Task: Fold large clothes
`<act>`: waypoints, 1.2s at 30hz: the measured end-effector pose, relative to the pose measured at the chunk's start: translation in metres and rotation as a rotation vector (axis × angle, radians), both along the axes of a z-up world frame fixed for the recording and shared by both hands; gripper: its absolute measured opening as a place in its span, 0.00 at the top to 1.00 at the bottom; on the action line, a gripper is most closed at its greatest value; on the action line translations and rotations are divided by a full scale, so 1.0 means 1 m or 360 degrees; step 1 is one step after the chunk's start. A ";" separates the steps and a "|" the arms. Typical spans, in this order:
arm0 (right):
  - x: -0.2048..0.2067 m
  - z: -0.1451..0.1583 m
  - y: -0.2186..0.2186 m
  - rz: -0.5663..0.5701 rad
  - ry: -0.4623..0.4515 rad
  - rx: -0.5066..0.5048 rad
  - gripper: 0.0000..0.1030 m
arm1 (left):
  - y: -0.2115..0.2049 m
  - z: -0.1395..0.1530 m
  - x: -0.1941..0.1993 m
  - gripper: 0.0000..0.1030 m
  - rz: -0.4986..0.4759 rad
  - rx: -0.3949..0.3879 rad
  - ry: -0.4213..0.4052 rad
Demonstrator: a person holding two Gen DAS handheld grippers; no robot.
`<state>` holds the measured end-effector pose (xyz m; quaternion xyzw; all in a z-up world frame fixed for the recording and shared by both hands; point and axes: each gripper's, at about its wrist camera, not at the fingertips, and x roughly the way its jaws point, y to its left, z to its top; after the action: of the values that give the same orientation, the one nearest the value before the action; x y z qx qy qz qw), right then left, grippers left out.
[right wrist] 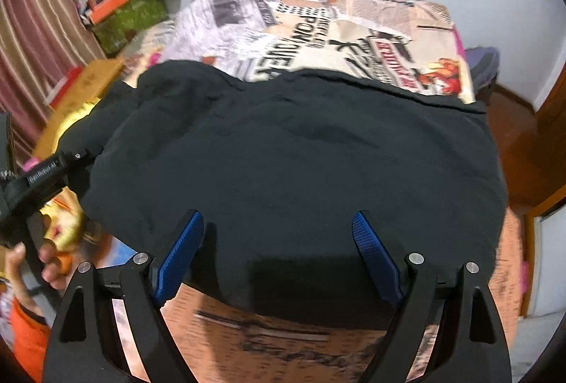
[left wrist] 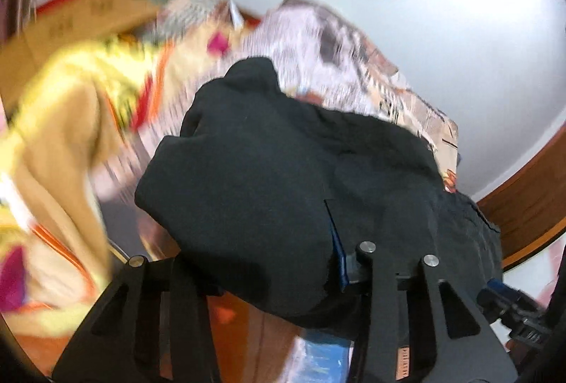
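A large black garment (right wrist: 290, 163) lies spread across the near part of a bed with a newspaper-print cover (right wrist: 318, 29). My right gripper (right wrist: 279, 255) is open, its blue-padded fingers (right wrist: 180, 252) apart just above the garment's near edge, holding nothing. My left gripper (left wrist: 336, 241) is at the garment's left side; black cloth (left wrist: 265, 188) drapes over its fingers and hides most of them, with one blue pad (left wrist: 339, 252) showing against the cloth. It also shows in the right wrist view (right wrist: 53, 170), at the garment's left corner.
A yellow and tan patterned cloth (left wrist: 70, 121) lies left of the bed. Cardboard boxes (right wrist: 81, 89) and clutter (right wrist: 123, 11) stand at the back left by a striped curtain (right wrist: 32, 29). A wooden door frame (right wrist: 544, 170) is at the right. The left wrist view is motion-blurred.
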<state>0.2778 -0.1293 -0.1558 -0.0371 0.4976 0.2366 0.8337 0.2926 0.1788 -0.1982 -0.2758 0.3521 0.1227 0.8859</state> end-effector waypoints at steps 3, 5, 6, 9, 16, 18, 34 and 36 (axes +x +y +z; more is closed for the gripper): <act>-0.001 0.000 0.020 0.0059 0.0017 0.0046 0.19 | -0.004 0.032 -0.012 0.60 0.0012 0.0252 -0.0073; -0.003 -0.003 0.034 0.0110 0.0030 0.0050 0.19 | -0.012 0.056 -0.013 0.60 0.0015 0.0449 -0.0122; -0.005 -0.007 0.046 0.0154 0.0035 0.0037 0.18 | -0.016 0.064 -0.014 0.60 0.0015 0.0520 -0.0144; -0.013 -0.013 0.071 0.0249 -0.0013 -0.0028 0.18 | -0.025 0.088 -0.020 0.60 -0.0007 0.0674 -0.0223; -0.007 -0.029 0.094 0.0345 0.0118 -0.0041 0.14 | -0.067 0.107 -0.017 0.61 -0.0126 0.0861 -0.0283; -0.008 -0.026 0.087 0.0339 0.0120 -0.0040 0.15 | -0.080 0.112 -0.017 0.61 -0.0159 0.0889 -0.0304; -0.014 0.026 -0.084 -0.0204 -0.0097 -0.0039 0.16 | -0.206 0.106 0.008 0.64 -0.0740 0.0720 -0.0328; -0.011 0.024 -0.101 -0.0272 -0.0074 -0.0031 0.16 | -0.220 0.095 0.019 0.64 -0.0849 0.0644 -0.0264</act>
<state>0.2664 -0.2299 -0.1319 -0.0080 0.4817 0.1588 0.8618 0.3111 -0.0411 -0.1033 -0.0016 0.3073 -0.0687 0.9491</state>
